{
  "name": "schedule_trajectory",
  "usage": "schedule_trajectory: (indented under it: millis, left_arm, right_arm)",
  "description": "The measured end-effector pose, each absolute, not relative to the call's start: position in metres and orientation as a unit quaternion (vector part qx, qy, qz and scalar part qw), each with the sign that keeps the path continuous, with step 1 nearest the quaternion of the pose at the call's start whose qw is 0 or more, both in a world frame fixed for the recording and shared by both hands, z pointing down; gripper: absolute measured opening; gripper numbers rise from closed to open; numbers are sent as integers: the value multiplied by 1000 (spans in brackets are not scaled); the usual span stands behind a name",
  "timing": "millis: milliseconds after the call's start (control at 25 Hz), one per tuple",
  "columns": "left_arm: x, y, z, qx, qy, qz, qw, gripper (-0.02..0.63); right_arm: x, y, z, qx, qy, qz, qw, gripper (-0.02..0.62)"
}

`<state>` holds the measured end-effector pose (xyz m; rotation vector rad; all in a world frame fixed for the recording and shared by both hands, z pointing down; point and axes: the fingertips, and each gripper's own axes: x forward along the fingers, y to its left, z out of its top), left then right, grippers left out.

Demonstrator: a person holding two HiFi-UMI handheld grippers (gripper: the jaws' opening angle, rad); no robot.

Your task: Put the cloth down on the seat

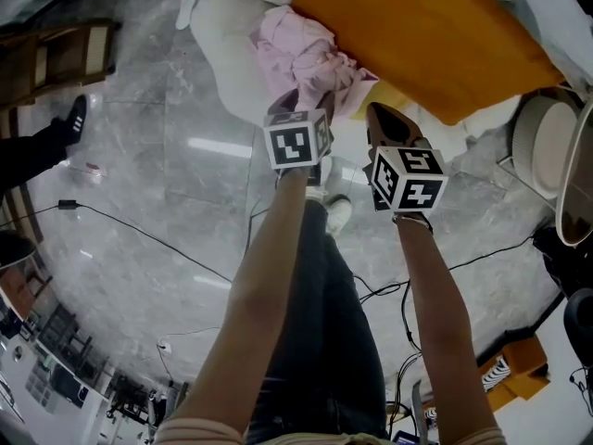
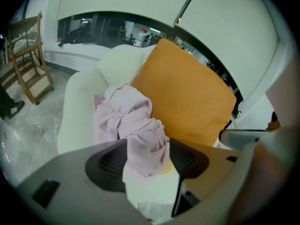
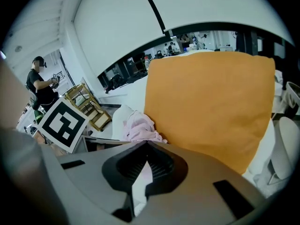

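**Cloth on the seat, both grippers just above it**

The left gripper (image 2: 147, 161) has its jaws spread wide, and the tail of the pink cloth (image 2: 124, 114) shows between them, unpinched. The right gripper (image 3: 146, 144) has its jaws pressed together on nothing. The cloth lies bunched on the white seat (image 2: 75, 107), against the orange cushion (image 2: 187, 97). The likely risk is that 1 of the 2 open jaws snags that loose tail and drags the heap off the seat's front edge.

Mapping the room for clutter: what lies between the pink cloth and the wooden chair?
In the left gripper view, the white seat's rounded side and a strip of grey floor lie between the pink cloth and the wooden chair.
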<state>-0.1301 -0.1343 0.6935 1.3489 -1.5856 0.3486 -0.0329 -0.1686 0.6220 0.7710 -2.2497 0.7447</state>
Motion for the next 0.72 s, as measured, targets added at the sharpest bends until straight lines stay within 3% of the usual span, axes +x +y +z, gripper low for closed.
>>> schedule_trajectory:
  millis: [80,560,720]
  left_arm:
    - [-132,-134,685,559,-659,134,485,271]
    - [-123,-134,630,597,-669,102,431,38]
    - [-116,-131,605,611,-672,94,407,14]
  right_arm:
    - [-33,-168,616,294,-858,282,312,9]
    - [-22,-162,572,295,-878,275,257,9]
    - [-15,-156,555,298,-883,275,234,9]
